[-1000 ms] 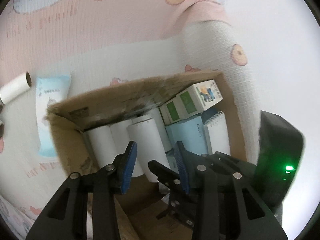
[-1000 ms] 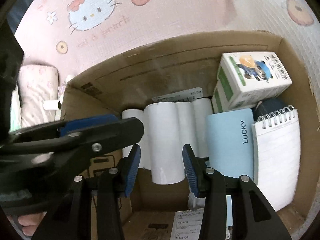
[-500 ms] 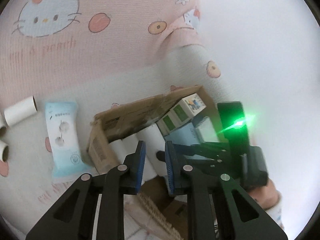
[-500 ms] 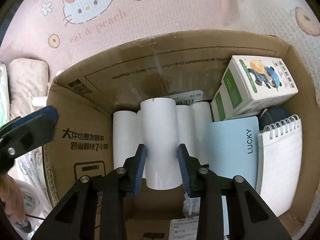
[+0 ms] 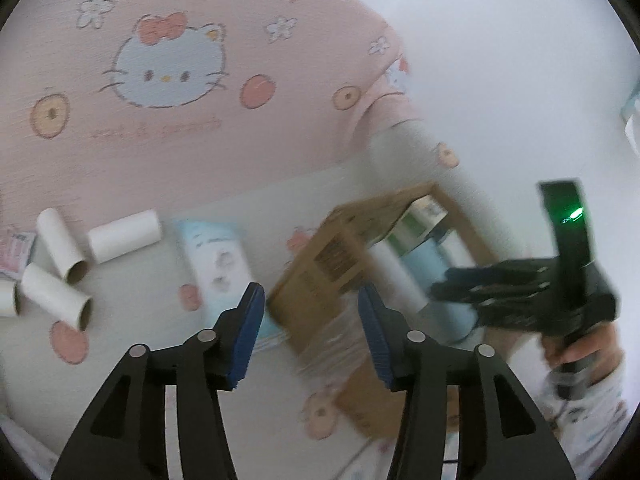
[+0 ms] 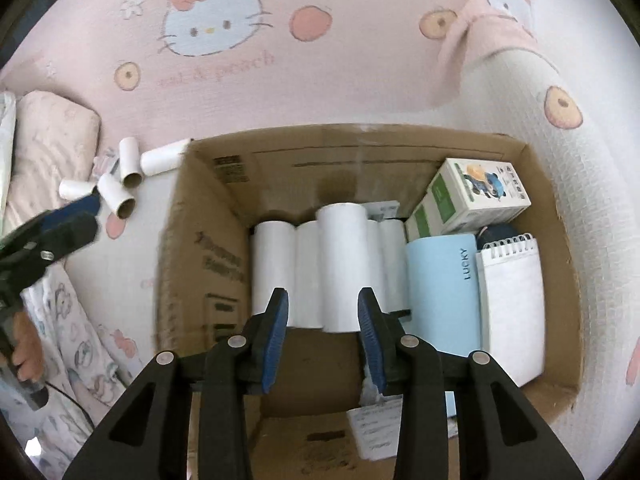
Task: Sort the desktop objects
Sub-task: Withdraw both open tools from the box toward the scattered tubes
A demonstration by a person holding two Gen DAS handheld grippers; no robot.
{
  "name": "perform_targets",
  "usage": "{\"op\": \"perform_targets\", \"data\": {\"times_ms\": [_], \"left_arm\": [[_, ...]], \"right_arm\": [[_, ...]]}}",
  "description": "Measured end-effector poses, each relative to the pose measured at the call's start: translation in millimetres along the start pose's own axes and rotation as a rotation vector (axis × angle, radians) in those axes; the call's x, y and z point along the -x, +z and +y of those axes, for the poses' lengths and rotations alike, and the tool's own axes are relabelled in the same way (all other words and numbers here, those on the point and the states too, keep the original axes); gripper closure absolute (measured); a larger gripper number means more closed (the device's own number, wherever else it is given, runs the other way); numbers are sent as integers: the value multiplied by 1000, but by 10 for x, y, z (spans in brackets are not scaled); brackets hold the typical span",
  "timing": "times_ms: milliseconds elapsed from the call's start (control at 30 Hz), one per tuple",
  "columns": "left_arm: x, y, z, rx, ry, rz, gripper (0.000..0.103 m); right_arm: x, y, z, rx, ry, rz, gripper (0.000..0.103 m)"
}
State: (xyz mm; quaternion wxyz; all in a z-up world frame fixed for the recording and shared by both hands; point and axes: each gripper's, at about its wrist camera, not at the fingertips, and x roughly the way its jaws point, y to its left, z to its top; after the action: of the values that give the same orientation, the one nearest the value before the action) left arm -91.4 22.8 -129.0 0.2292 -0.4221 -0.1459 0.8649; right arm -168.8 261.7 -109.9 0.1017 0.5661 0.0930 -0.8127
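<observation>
An open cardboard box [image 6: 360, 148] stands on the pink cartoon-print bedspread. Inside it lies a row of white rolls, with one more white roll [image 6: 342, 264] resting on top. My right gripper [image 6: 322, 300] hovers over the near end of that roll. Its jaws are opening and the pads do not press on the roll. My left gripper [image 5: 310, 300] is outside the box [image 5: 320, 264], near its left corner, jaws opening with nothing between them. To its left lie several loose white tubes [image 5: 124, 234] and a pale blue tissue pack [image 5: 218, 264].
The box also holds green-and-white cartons [image 6: 480, 192], a light blue notebook [image 6: 440, 288] and a spiral notepad [image 6: 512, 300]. A pillow [image 6: 52, 140] lies far left beyond the tubes [image 6: 132, 168]. A person's hand [image 5: 580, 344] holds the right gripper's handle.
My left gripper swung left out of the box, narrowed, then spread wide. My right gripper closed in on the top roll, then widened and drew back, leaving the roll on the row.
</observation>
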Motion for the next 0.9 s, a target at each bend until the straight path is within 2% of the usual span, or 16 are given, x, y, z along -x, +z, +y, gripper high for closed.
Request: {"op": "perform_targets", "data": {"times_ms": [67,133,167,200,367,433,533,600,633,667,767,900], "left_arm": [[-37,-86,107,-6,29,7,48],[-95,-176,232,5,41,20,47],[-126,-226,298,13,45,24,47],[-172,-274,372,23,54,32,47],[-363,-508,788,101,97,53,47],[-390,-547,970,175,115,52,47],[-364,-503,1205,326,28,55,47],[-302,-473,1316,381,11,19,47],[-263,-462,1369,402,16,-5,47],[-233,-452,1414,418,23,-21,47],[-191,-424,1576,488,10,-45,47],[-145,-379,1795,591,1,-67,47]], "right_arm": [[167,-190,-66,-12,8,-2,70],[148,-144,-1,-21,-4,9,70],[215,-355,13,-21,-14,6,70],[218,-384,51,-17,-24,2,70],[175,-391,385,22,-101,-4,70],[269,-421,440,27,-131,-31,70],[402,-467,536,12,-184,-77,67],[457,-501,618,0,-211,-107,58],[489,-527,669,2,-216,-125,50],[510,-530,722,6,-216,-141,47],[531,-543,966,46,-220,-195,47],[436,-484,1412,179,-270,-218,46]]}}
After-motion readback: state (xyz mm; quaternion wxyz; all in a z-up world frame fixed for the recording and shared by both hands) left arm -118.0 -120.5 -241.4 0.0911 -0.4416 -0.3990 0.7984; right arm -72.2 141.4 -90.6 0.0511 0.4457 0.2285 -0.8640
